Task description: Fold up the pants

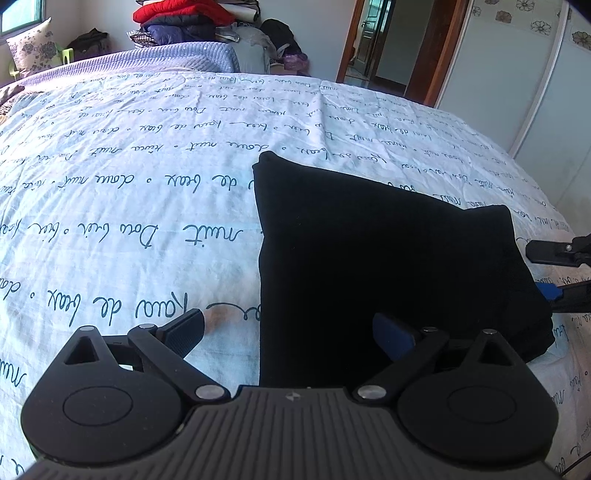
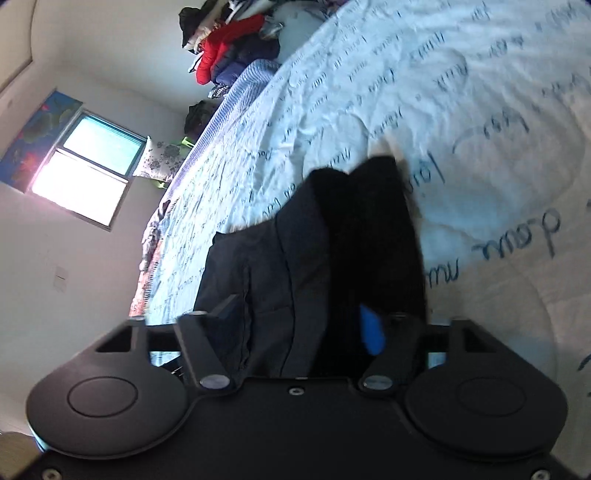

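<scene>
Black pants point(image 1: 388, 258), one folded stack, on bedsheet point(image 1: 129, 206).

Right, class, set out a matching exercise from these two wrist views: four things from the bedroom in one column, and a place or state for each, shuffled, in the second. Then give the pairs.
Column one:
1. folded black pants
2. red padded jacket
3. floral pillow
4. left gripper

Column two:
A. on top of the clothes pile beyond the bed
B. open, one finger over bare sheet, the other over black cloth
C. lying on the white sheet with blue handwriting
D. propped near the window

Pairs: 1-C, 2-A, 3-D, 4-B
</scene>
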Demonstrator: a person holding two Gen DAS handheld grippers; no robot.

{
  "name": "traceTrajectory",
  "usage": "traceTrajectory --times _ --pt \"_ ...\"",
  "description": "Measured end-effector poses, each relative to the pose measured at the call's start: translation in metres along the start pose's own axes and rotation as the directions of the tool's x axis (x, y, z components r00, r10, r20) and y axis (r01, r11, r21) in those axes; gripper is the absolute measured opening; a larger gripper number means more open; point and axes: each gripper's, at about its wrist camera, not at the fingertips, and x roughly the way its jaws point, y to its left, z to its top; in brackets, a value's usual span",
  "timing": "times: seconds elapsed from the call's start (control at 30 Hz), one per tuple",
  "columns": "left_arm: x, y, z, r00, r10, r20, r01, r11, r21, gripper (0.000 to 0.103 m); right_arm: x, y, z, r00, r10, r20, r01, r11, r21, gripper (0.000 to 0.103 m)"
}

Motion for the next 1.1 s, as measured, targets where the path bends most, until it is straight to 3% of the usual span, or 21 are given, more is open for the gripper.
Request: traceTrajectory --times 0.13,0.17,0.2,0.23,0.47,0.6,0.7,0.77,0.87,0.93,0.97,1.0,1.03,1.07,1.1 --pt "0.001 0.0 -0.001 1.0 -0.001 -0.002 0.001 1.0 -0.006 0.1 0.009 -0.002 -0.004 0.999 -0.001 -0.033 0.001 1.0 0.005 0.074" --pt "0.001 0.0 -0.001 1.0 0.0 -0.003 0.0 1.0 -0.007 0.1 0.013 -0.002 -0.007 0.999 0.004 -0.032 -0.004 1.0 -0.002 0.065" --pt "0.001 0.0 -0.001 1.0 0.003 -0.003 -0.003 1.0 -0.006 0.1 0.017 -0.001 -0.009 0.999 -0.003 -0.044 0.002 1.0 -0.01 0.037" --pt "0.0 0.0 -0.001 1.0 0.0 -0.001 0.0 1.0 -0.004 0.1 0.019 -0.001 -0.01 0.998 -0.025 -0.049 0.024 1.0 -0.019 0.025" --pt "-0.005 0.008 0.0 1.0 0.008 0.009 -0.008 1.0 -0.014 0.1 -0.004 0.014 -0.001 0.999 -0.041 -0.018 0.039 0.991 -0.128 0.015" --pt "-0.003 0.006 -0.001 1.0 0.005 0.002 -0.005 1.0 -0.016 0.1 0.004 -0.011 -0.005 0.996 -0.083 -0.028 0.081 0.994 -0.074 0.014" --pt "-0.006 0.003 -0.001 1.0 0.007 0.013 -0.007 1.0 0.012 0.099 0.002 -0.006 -0.008 0.996 -0.092 -0.002 0.091 0.993 -0.08 0.015" --pt "-0.01 0.004 0.0 1.0 0.017 0.026 -0.017 1.0 0.017 0.099 -0.004 0.0 -0.006 0.995 -0.099 0.024 0.1 0.992 -0.077 0.023" --pt "-0.014 0.008 0.001 0.998 0.025 0.05 -0.025 1.0 -0.018 0.098 -0.026 0.014 0.0 0.973 -0.1 0.21 0.113 0.992 -0.05 0.025" --pt "-0.015 0.006 0.004 0.998 0.012 0.058 -0.009 0.999 -0.049 0.098 -0.03 0.021 0.005 0.955 -0.007 0.297 0.01 1.0 -0.01 0.028" --pt "-0.015 0.003 0.006 0.998 0.001 0.064 0.002 0.998 -0.056 0.097 -0.025 0.025 0.007 0.953 0.047 0.3 -0.05 0.999 0.002 0.037" --pt "-0.017 -0.002 0.01 0.997 -0.017 0.08 0.022 0.998 -0.058 0.097 -0.015 0.031 0.009 0.954 0.085 0.287 -0.09 0.996 0.006 0.055" --pt "-0.018 -0.008 0.014 0.993 -0.043 0.108 0.049 0.997 -0.051 0.097 -0.003 0.037 0.009 0.957 0.101 0.273 -0.105 0.994 0.002 0.064" --pt "-0.02 -0.015 0.017 0.986 -0.076 0.147 0.083 0.996 -0.041 0.098 0.009 0.042 0.009 0.96 0.108 0.258 -0.108 0.994 -0.012 0.071" --pt "-0.02 -0.02 0.019 0.977 -0.112 0.179 0.12 0.992 -0.032 0.098 0.022 0.044 0.009 0.964 0.1 0.245 -0.097 0.995 -0.024 0.07"
